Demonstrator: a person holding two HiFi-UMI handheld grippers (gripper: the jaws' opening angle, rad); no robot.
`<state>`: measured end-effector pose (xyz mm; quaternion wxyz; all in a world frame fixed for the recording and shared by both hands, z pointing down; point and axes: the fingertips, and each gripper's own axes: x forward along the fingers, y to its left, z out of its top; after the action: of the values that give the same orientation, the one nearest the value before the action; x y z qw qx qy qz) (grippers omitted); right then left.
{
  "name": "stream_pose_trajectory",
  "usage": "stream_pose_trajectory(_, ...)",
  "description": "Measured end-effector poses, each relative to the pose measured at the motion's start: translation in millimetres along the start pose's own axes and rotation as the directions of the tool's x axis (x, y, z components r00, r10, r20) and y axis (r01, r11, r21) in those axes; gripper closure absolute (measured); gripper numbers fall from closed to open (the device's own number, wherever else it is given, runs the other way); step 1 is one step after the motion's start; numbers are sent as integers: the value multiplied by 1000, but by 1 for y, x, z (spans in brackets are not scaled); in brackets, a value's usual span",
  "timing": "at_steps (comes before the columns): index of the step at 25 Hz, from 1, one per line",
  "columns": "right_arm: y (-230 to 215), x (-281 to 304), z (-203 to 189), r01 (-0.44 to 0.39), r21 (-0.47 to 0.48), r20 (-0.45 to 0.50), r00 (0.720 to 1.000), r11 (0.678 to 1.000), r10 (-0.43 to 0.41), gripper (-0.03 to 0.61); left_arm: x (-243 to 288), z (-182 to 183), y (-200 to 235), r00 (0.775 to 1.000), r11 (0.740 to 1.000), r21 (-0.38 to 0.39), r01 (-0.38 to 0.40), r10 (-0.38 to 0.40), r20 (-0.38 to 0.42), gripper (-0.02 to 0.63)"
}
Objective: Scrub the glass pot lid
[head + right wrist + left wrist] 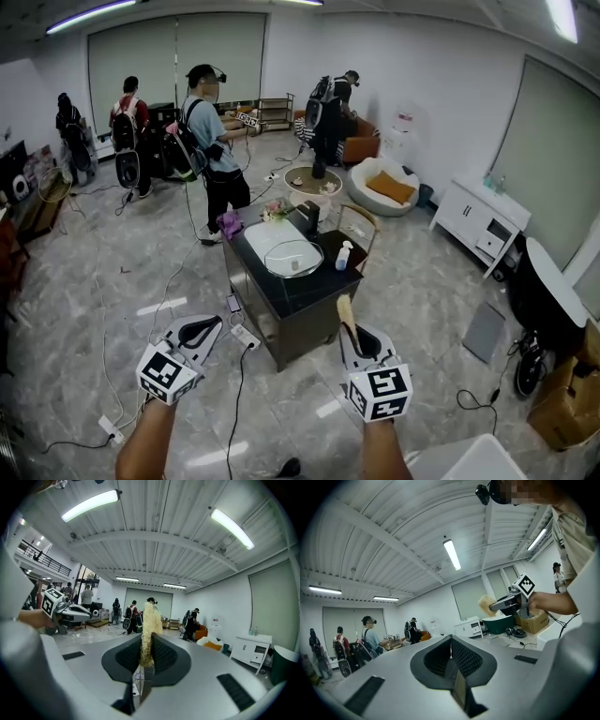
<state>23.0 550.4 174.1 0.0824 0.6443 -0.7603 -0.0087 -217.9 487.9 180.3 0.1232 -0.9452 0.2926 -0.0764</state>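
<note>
Straw-coloured, fibrous scrubber (pixel 148 620) is pinched tight between the jaws of the right gripper (pixel 147 638) and sticks up past the tips, so that side has its tool ready. The left gripper (pixel 451 643) has its jaws pressed together with nothing between them, just empty.

Both are held up in the air out in front of the person, side by side and a fair way apart. Neither is touching anything else.

The glass pot lid (pixel 292 257) is nowhere near either set of jaws. It lies flat on top of a white basin-looking thing (pixel 260 236) on the dark worktop (pixel 309 292), well ahead of both grippers, with open marble floor (pixel 112 309) in between. A small bottle (pixel 344 255) stands just to the right of the lid, soap maybe, but I can't read it.

So progress-wise I'd call this basically the start: scrubber in hand and that's all. No contact with the lid and no suds or water on it that I can make out from here. What's left is pretty much everything: walk up to the worktop, steady the lid with the empty left gripper, and get the scrubber onto the glass
</note>
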Motion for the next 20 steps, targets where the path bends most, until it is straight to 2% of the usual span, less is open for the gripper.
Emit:
stream_pose_trajectory(7, -39, 4, -13, -18, 18, -7, 1000, 1000, 18, 535, 49, 6, -13, 1000, 1000, 12, 9, -9, -22, 595)
stream_pose_trajectory(14, -75, 12, -33, 22, 29, -34, 999, 999, -21, 535, 100, 4, -29, 998, 998, 3, 61, -61, 2, 595)
stream_pose_trajectory(17, -89, 18, -41, 46, 26, -56, 997, 999, -45, 535, 124, 0, -21, 997, 997, 7, 78, -78, 15, 595)
stream_pose_trajectory(20, -106, 30, -47, 82, 11, -79, 994, 997, -81, 535, 151, -8, -5, 995, 996, -24, 87, -86, 39, 595)
